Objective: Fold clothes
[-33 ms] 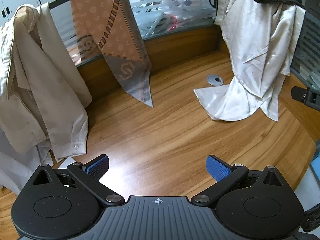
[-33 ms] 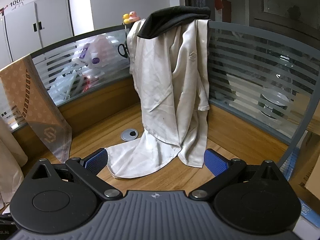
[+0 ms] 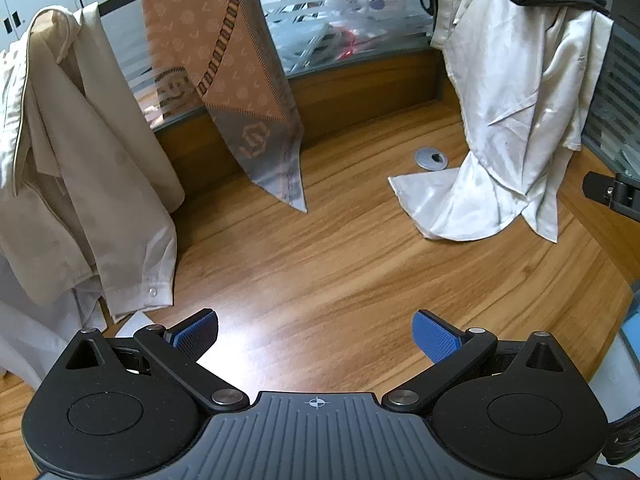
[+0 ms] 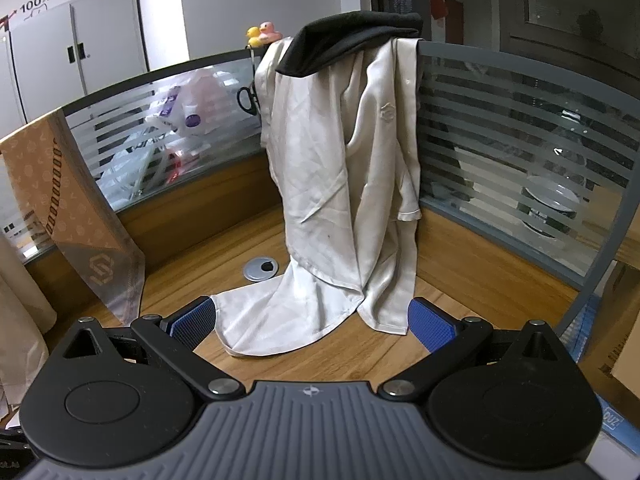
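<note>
Right wrist: silky cream shirt [image 4: 336,184] draped, wood-grain desk [image 4: 460,264], striped glass.

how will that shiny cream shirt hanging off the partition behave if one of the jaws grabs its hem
The cream shirt looks thin and satiny, so it will probably be floppy and slide between the pads. Its hem pools in soft folds on the desk, suggesting little stiffness. The black garment lying over its top may come down with it when pulled.

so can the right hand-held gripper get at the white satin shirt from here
Probably yes: the right hand-held gripper is open, facing the white satin shirt, whose hem lies on the desk unobstructed.
</note>
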Available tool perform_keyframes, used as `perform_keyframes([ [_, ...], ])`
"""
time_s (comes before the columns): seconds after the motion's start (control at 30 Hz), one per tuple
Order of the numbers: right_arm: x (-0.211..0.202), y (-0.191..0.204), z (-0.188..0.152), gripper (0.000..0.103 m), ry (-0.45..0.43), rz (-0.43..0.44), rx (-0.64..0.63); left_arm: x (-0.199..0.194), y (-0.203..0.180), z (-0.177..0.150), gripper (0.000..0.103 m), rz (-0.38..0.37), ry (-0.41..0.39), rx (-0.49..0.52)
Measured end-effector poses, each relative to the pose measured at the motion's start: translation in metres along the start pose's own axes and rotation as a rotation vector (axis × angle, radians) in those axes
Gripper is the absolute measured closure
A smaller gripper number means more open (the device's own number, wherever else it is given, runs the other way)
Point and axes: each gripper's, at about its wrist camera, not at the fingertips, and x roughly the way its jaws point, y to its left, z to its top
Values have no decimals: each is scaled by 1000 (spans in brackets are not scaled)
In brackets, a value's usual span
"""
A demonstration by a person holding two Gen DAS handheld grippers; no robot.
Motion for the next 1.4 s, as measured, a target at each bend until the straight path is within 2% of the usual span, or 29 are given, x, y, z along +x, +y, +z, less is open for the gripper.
perform_keyframes([
  [0.13,-1,-1,1,0,-15,-4,-2,1,4,-1,0,-5,17,-7],
  [0.3,-3,21,-10,0,-9,-9,-13,4,7,-1,0,-11,42,-14],
  [0.47,4,3,-1,0,16,28,-9,6,5,1,0,-6,71,-13],
  [1.4,5,2,-2,0,41,48,5,6,-2,-5,0,-4,98,-2],
])
